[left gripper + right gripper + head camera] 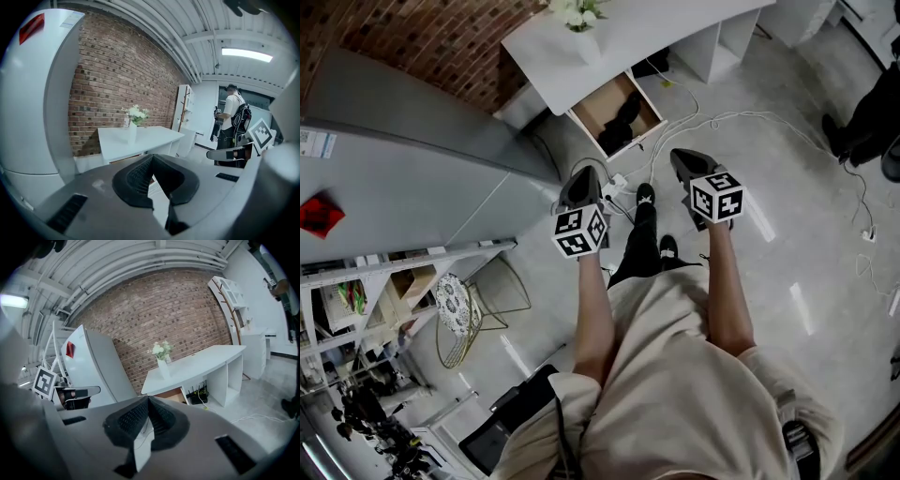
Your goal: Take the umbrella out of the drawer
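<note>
Under the white desk a wooden drawer stands pulled out, and a black folded umbrella lies inside it. The drawer's brown front also shows in the right gripper view, below the desktop. I hold both grippers out in front of me, well short of the drawer. My left gripper is shut with nothing between its pads. My right gripper is shut too, and its pads are bare. Both point toward the desk, tilted slightly down.
A vase of white flowers stands on the desk. A tall grey cabinet rises at the left. White cables and a power strip lie on the floor between me and the drawer. Another person stands at the right.
</note>
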A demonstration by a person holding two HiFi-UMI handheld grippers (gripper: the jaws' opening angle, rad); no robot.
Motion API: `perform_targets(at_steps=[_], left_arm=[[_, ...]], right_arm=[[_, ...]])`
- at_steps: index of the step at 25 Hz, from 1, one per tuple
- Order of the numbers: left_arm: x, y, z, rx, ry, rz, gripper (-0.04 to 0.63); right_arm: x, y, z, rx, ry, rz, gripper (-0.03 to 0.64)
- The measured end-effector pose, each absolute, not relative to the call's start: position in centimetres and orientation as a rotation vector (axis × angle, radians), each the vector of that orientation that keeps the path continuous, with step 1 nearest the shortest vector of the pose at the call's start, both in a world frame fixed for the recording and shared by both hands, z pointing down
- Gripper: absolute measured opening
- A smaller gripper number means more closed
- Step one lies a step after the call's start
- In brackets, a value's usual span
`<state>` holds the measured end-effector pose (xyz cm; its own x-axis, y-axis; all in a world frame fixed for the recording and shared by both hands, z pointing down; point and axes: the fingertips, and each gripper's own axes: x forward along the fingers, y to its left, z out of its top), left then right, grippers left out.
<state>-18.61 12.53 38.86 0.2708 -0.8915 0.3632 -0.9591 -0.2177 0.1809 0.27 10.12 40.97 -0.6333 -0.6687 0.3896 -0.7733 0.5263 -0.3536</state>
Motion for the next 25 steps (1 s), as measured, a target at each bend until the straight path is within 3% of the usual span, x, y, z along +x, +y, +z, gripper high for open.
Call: perform_targets(at_steps=[13, 25], left_arm=[[-17.4, 2.5, 41.9, 2.186, -1.589, 0.261, 0.009], [-16.6, -8.2, 49.5, 2.151, -1.405, 0.386, 0.009]], right_arm=[[0.7, 1.3, 42.0, 1.268, -2.51, 0.7, 0.067], [-1.9, -8.2, 48.1, 1.237, -2.412, 0.901, 0.067]])
